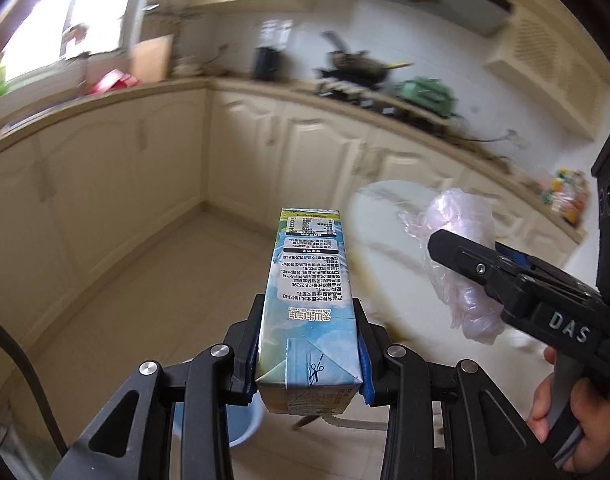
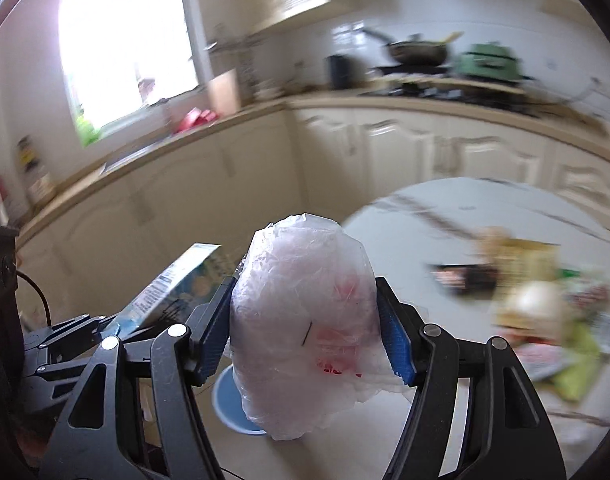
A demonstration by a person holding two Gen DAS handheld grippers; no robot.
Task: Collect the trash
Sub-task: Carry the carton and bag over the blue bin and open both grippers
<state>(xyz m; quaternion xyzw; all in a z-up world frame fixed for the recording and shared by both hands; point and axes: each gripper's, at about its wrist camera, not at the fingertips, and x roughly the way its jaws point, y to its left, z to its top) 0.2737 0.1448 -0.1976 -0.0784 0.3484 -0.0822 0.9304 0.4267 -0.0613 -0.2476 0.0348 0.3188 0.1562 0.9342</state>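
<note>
Your left gripper [image 1: 309, 354] is clamped on the milk carton [image 1: 305, 300], which juts straight forward from its pads. Your right gripper [image 2: 307, 328] squeezes a crumpled plastic bag [image 2: 305, 320] — jaws fairly wide around the bulk. A blue bin [image 2: 229, 404] sits on the floor below both; its contents can't be made out — too hidden.

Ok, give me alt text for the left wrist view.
The left gripper clamps a milk carton lengthwise, above a kitchen floor. At right, the right gripper holds a crumpled plastic bag before a round white table; cream cabinets blur behind.
</note>
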